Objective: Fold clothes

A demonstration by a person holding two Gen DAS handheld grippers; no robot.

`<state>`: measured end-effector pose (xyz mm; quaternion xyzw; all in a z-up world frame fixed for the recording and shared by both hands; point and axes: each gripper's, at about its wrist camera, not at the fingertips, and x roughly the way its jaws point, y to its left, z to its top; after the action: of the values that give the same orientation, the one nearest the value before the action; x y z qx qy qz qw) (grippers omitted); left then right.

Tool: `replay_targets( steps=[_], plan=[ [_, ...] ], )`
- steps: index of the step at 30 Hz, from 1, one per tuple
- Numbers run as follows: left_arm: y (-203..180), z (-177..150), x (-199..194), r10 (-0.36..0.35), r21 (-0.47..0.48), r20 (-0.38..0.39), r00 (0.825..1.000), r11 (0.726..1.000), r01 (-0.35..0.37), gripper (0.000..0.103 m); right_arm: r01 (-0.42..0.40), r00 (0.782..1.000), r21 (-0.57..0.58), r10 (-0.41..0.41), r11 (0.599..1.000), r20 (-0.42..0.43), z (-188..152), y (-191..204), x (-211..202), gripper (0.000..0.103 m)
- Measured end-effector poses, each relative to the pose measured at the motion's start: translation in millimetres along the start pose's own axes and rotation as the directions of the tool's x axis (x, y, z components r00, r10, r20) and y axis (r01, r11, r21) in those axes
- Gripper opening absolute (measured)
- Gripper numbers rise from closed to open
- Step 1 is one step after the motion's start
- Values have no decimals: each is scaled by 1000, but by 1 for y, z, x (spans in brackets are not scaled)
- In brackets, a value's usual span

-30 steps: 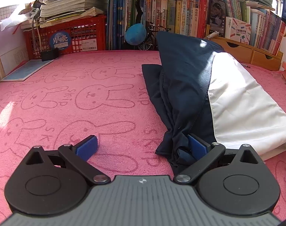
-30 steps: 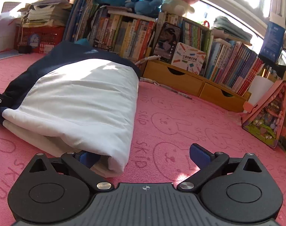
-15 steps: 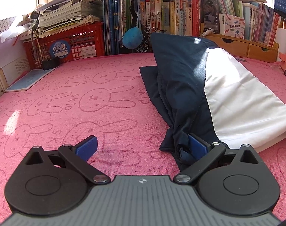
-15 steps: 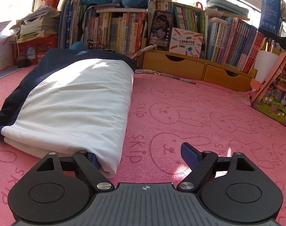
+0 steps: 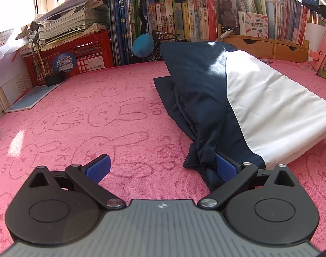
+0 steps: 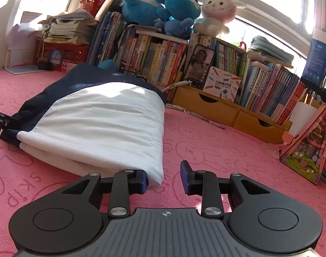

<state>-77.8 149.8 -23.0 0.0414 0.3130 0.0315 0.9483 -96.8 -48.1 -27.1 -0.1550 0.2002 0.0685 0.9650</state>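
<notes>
A folded garment, navy point(image 5: 197, 90) on one side and white point(image 5: 270, 107) on the other, lies on the pink rabbit-print cloth point(image 5: 81, 128). My left gripper point(image 5: 162, 167) is open wide at the navy near corner. Its right pad point(image 5: 226, 168) is tucked against the bunched navy fabric, and its left pad rests on bare cloth. In the right wrist view the white fold point(image 6: 103, 124) ends at my right gripper point(image 6: 164, 177), whose jaws are closing around the white corner. The left pad touches the fabric; the right pad point(image 6: 185, 176) stands a little apart from it.
Rows of books point(image 6: 154, 60), plush toys point(image 6: 173, 2) and wooden drawers point(image 6: 223, 109) line the back edge. A red crate point(image 5: 70, 55) with stacked papers stands at the back left. A pink pouch point(image 6: 308, 145) leans at the right. A cable point(image 6: 197, 113) lies by the drawers.
My right gripper's jaws have narrowed from wide open to close around the white corner, and its view has tilted up. The left gripper has stayed open at the navy corner.
</notes>
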Motion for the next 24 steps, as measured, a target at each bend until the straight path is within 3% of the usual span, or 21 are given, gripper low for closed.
replay_targets(
  steps=[7, 10, 14, 17, 20, 24],
  plan=[
    [-28, -8, -15, -52, 74, 22, 998, 996, 51, 103, 13, 999, 58, -11, 998, -36, -16, -30, -19, 30],
    [-23, -9, -12, -63, 35, 13, 998, 997, 62, 103, -103, 991, 175, 116, 979, -68, -29, -54, -18, 35],
    [-13, -10, -9, -101, -48, -3, 995, 994, 100, 103, -269, 955, 283, 293, 921, -46, -34, -84, -36, 37],
    [-13, -13, -10, -99, -58, 7, 995, 993, 100, 103, -308, 945, 295, 326, 905, -10, -29, -96, -54, 41],
    [-13, -15, -12, -96, -62, 18, 995, 993, 97, 103, -343, 937, 283, 346, 896, 39, -12, -87, -52, 44],
    [-12, -16, -13, -100, -63, 18, 995, 993, 101, 103, -379, 925, 204, 376, 903, 52, 21, -36, -19, 44]
  ],
)
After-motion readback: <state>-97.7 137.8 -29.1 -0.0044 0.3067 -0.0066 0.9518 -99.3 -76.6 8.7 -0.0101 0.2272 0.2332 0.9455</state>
